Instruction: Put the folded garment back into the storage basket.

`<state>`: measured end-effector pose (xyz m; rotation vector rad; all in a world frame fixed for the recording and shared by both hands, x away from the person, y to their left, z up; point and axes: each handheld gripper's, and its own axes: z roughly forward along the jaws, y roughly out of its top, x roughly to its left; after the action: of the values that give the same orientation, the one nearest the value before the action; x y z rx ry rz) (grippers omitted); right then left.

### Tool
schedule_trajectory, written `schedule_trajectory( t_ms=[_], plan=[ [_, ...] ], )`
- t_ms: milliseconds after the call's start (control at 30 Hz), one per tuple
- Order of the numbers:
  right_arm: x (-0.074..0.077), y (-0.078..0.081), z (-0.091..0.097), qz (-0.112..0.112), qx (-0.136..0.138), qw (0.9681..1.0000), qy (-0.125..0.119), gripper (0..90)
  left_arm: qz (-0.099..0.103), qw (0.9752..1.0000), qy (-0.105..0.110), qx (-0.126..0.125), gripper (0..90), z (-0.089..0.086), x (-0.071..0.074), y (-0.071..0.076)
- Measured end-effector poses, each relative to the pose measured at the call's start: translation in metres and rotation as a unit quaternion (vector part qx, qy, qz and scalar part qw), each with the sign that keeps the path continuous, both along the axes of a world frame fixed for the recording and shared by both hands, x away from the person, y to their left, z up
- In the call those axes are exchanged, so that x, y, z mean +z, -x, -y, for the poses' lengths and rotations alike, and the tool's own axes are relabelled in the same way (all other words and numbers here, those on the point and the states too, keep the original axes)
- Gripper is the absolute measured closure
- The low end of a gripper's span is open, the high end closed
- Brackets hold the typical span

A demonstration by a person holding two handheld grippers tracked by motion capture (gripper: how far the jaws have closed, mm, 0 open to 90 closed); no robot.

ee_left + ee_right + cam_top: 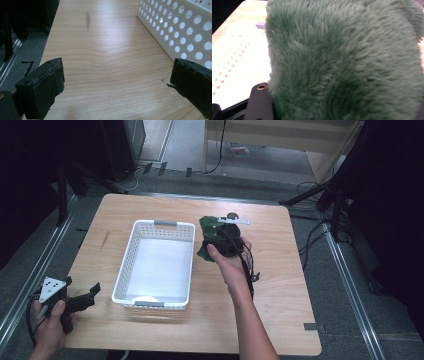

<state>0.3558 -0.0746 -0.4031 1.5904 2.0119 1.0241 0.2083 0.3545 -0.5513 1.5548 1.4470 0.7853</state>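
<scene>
A green plush toy [206, 226] hangs over the table just right of the white perforated basket [126, 257], with my right gripper [214, 240] shut on it. Its green fur [342, 62] crowds the right gripper view, and one black jaw shows at the bottom left there. My left gripper [92, 296] rests at the table's front left corner, pointing towards the basket. Its jaws stand wide apart with only bare wood between them [117, 72]. The basket wall [180, 30] runs along the right of the left gripper view.
The basket sits mid-table with grey handles at both short ends. A grey streak [105, 239] marks the wood to its left. A grey tape strip [311, 326] lies near the front right corner. Cables and stands crowd the floor to the right.
</scene>
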Motion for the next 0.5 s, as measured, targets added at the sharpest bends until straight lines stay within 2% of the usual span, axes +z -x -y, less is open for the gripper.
schedule_trajectory(
  t_ms=[500],
  plan=[
    [0.012, 0.0, -0.031, 0.009, 0.025, 0.9996, 0.0, 36.1, -0.001, 1.0, 0.0, -0.003, 0.3, 0.0, 0.0, 0.0]
  ],
)
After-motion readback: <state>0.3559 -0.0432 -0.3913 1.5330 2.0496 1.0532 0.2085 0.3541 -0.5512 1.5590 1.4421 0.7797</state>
